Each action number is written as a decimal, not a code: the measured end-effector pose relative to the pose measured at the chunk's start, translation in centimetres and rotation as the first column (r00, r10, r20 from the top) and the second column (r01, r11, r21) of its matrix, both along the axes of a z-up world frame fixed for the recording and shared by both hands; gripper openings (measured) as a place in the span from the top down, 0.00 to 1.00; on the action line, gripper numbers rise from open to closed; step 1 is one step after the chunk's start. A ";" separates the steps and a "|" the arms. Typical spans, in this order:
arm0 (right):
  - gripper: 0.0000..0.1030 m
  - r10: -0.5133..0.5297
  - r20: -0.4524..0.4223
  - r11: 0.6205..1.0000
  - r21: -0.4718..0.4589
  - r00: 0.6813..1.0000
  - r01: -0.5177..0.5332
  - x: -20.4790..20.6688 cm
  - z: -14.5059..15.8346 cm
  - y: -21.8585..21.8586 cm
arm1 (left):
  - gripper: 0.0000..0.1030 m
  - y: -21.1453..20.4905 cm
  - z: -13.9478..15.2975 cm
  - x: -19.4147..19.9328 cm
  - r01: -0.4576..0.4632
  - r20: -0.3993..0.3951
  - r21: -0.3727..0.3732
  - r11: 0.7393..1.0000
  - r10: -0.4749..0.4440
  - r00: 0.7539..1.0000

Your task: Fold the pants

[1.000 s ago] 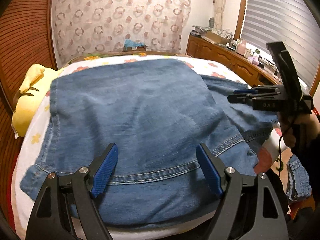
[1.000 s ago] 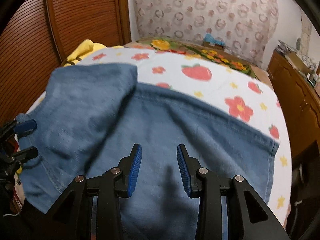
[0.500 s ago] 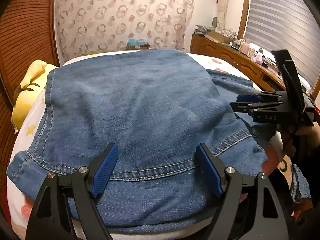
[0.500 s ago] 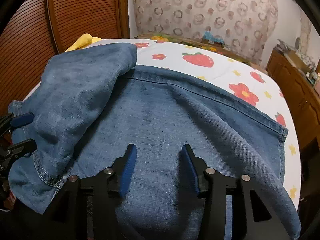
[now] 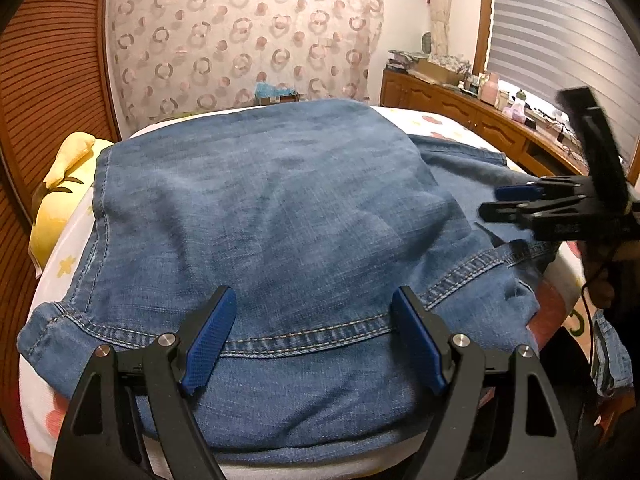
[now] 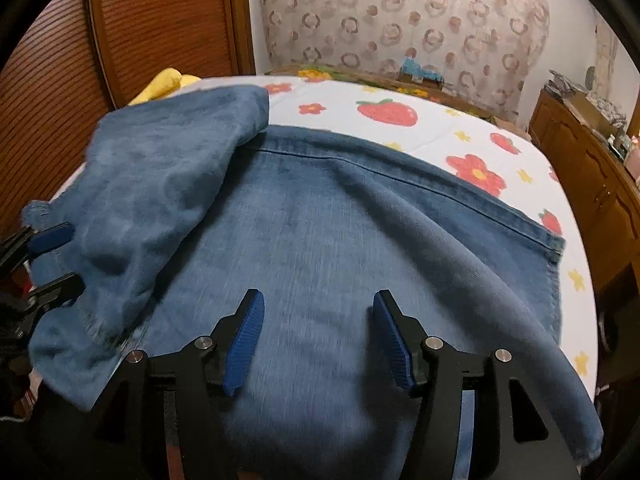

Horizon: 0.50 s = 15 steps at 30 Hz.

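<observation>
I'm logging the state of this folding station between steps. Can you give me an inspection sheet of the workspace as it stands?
Surface: bed sheet printed with strawberries and flowers.
Job's things: blue denim pants spread out, one part folded over on top.
Clutter: yellow plush at the bed's edge.
Grippers: left gripper open above the pants; right gripper open, jaws have just been opening, nothing pinched.
Cables: thin black cable by the hand holding the right gripper.
Surroundings: patterned curtain, wooden dresser, window blind.
</observation>
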State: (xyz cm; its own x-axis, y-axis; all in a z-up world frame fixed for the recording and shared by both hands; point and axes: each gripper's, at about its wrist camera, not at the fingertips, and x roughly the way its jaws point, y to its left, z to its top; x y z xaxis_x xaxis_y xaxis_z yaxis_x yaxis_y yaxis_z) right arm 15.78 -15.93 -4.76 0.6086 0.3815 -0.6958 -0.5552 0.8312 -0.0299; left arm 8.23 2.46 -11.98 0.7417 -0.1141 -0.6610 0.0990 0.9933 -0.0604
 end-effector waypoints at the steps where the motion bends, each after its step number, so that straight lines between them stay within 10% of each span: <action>1: 0.43 -0.009 0.009 1.000 0.011 1.000 0.009 -0.5 0.3 -0.6 | 0.22 -0.1 0.1 0.0 0.001 -0.003 -0.003 1.000 -0.001 1.000; 15: 0.43 -0.218 0.097 0.974 0.087 0.971 0.210 -6.8 2.3 -12.1 | 0.22 -2.9 2.2 -0.3 0.058 0.032 -0.025 0.998 -0.057 0.998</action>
State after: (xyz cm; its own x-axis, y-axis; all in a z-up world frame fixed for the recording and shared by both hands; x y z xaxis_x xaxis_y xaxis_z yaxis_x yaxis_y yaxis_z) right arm 9.01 -28.00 -2.42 0.7501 0.2830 -0.5977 -0.3611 0.9325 -0.0116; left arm 7.94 -0.40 -9.74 0.7539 -0.1741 -0.6335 0.1585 0.9840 -0.0817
